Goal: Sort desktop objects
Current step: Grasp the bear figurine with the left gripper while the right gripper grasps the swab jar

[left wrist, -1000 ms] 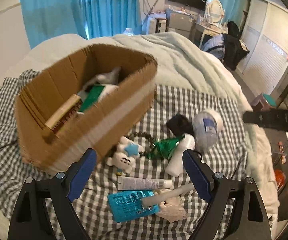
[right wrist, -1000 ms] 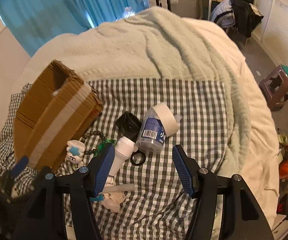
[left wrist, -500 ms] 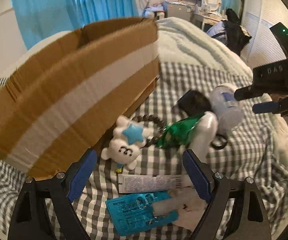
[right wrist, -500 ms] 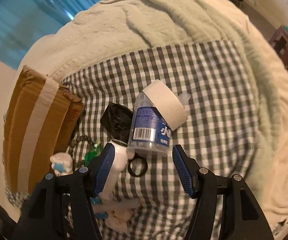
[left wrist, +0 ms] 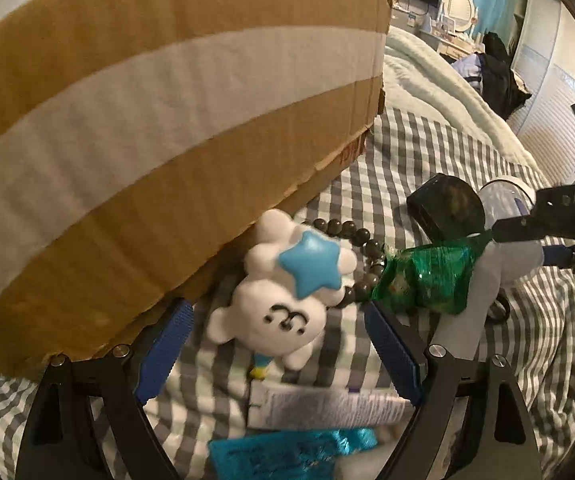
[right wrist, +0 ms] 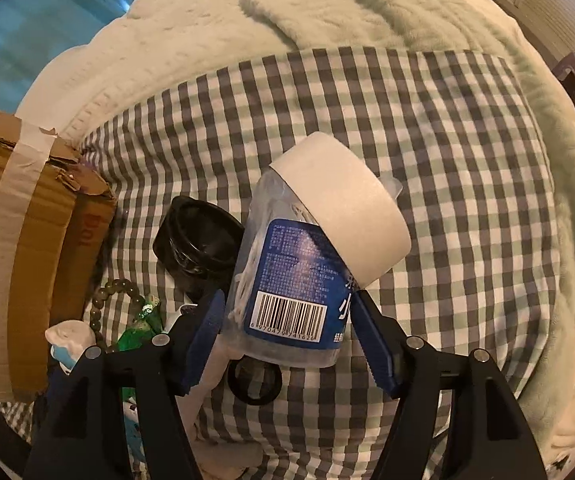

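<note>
My left gripper (left wrist: 279, 344) is open, low over the checked cloth, its fingers either side of a white plush toy with a blue star (left wrist: 287, 292). A bead bracelet (left wrist: 351, 232), a green foil wrapper (left wrist: 427, 280) and a white bottle (left wrist: 475, 304) lie just beyond. My right gripper (right wrist: 287, 340) is open, its jaws around the clear jar with a blue label and white lid (right wrist: 299, 280), which lies on its side. The cardboard box (left wrist: 147, 140) with a tape band stands at left, close to the left gripper; it also shows in the right wrist view (right wrist: 19, 260).
A black lid-like object (right wrist: 199, 240) lies beside the jar. A black ring (right wrist: 253, 380) lies under the right gripper. A white tube (left wrist: 327, 408) and a blue packet (left wrist: 287, 456) lie near the left gripper. A pale green blanket (right wrist: 287, 20) lies beyond the checked cloth.
Both grippers have dropped and moved forward. The left one now straddles the plush toy beside the box. The right one has closed in around the jar. Both stay open.
</note>
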